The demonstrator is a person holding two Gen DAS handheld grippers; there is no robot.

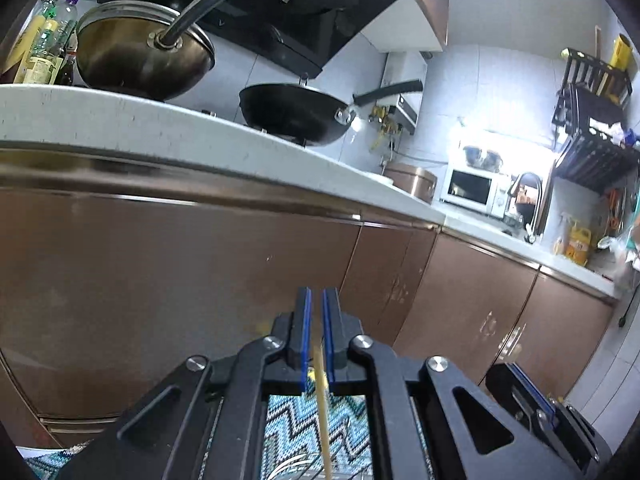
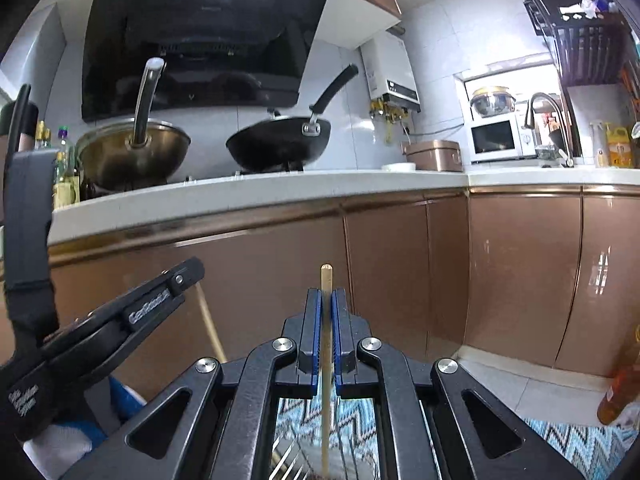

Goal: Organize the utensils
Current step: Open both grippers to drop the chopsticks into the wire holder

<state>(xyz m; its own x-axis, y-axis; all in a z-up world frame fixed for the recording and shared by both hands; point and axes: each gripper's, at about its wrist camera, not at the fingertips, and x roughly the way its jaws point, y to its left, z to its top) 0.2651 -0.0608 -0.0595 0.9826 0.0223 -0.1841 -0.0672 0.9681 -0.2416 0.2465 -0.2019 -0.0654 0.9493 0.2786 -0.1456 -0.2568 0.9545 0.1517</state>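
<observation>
Chopsticks were held upright before the brown cabinet doors (image 2: 384, 280): right gripper (image 2: 327, 294) clamped one chopstick (image 2: 326, 280), left gripper (image 1: 316, 294) apparently (partly hidden) pinched another chopstick (image 1: 322, 400).

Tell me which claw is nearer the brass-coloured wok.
Left. The left claw sits just below the wok, under the counter; the right claw is farther off to its right.

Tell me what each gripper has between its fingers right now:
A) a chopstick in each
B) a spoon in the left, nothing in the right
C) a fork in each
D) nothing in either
A: in each wrist view the fingers are closed on a thin pale stick, the left gripper on one chopstick and the right gripper on another chopstick.
</observation>
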